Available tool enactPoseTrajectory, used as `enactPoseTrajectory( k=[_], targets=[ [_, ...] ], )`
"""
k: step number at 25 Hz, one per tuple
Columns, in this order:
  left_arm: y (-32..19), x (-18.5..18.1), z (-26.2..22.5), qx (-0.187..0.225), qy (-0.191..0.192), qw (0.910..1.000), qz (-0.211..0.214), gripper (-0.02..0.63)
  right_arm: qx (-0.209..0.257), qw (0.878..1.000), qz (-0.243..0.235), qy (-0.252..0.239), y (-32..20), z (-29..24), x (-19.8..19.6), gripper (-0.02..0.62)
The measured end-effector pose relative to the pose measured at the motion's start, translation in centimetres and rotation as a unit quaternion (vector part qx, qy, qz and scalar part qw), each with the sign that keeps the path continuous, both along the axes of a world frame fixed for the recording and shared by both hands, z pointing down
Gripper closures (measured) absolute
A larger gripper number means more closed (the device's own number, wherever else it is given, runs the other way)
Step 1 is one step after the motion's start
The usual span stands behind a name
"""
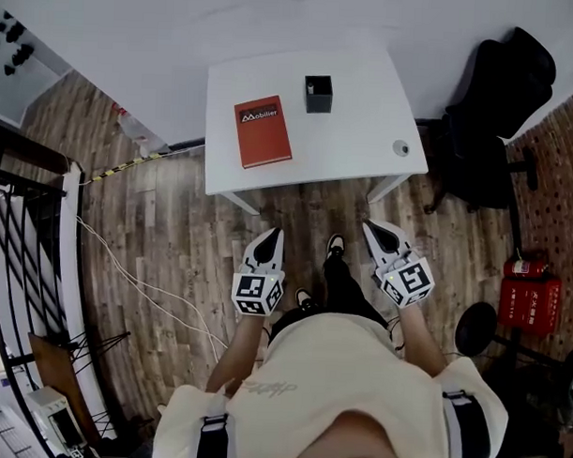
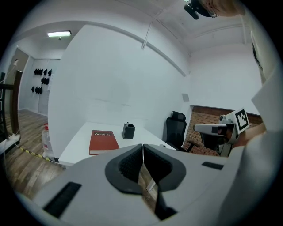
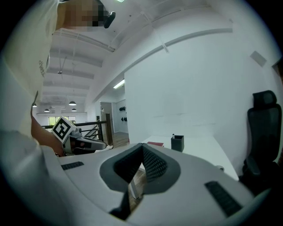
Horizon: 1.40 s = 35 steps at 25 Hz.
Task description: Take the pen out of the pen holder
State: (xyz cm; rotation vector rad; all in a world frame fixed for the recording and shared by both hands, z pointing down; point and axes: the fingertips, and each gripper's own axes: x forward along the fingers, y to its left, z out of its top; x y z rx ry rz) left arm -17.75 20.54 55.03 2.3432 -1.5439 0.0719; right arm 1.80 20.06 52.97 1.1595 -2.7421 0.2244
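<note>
Well ahead of both jaws, the black square pen holder stood on the white counter, with the dark pen poking above its rim. The left gripper and the right gripper hung over the wooden floor, each with its jaws pressed together on nothing.

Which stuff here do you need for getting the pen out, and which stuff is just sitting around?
For the job: black pen holder, on the white table; pen poking out of it; left gripper and right gripper, both shut, empty.

Just lying about: red book; small round thing by the table's corner; black office chair; red fire extinguisher.
</note>
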Motion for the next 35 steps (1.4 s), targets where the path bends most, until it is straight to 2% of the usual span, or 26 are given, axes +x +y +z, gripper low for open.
enactPoseTrajectory(
  k=[4, 11, 18, 26, 35],
  targets=[
    [-4.1, 0.2, -0.5, 0.000, -0.012, 0.9998, -0.016, 0.586, -0.003, 1.000, -0.001, -0.012, -4.9, 1.0, 1.1, 0.588],
    [-13.6, 0.4, -3.9, 0.037, -0.035, 0.9979, -0.041, 0.586, 0.064, 0.997, -0.034, -0.033, -15.9, -2.7, 1.0, 0.588],
    [-19.8, 0.9, -5.6, 0.045, -0.043, 0.9954, -0.073, 0.586, 0.064, 0.995, -0.067, -0.035, -23.2, -3.2, 1.3, 0.588],
    [-23.4, 0.1, -4.0, 0.012, -0.055, 0.9944, -0.089, 0.586, 0.034, 0.996, -0.080, -0.025, -28.1, -1.2, 1.6, 0.588],
    [-28.6, -1.0, -2.1, 0.007, -0.040, 0.9972, -0.062, 0.586, 0.017, 0.997, -0.079, -0.007, -30.4, 0.3, -0.9, 0.588]
  ],
)
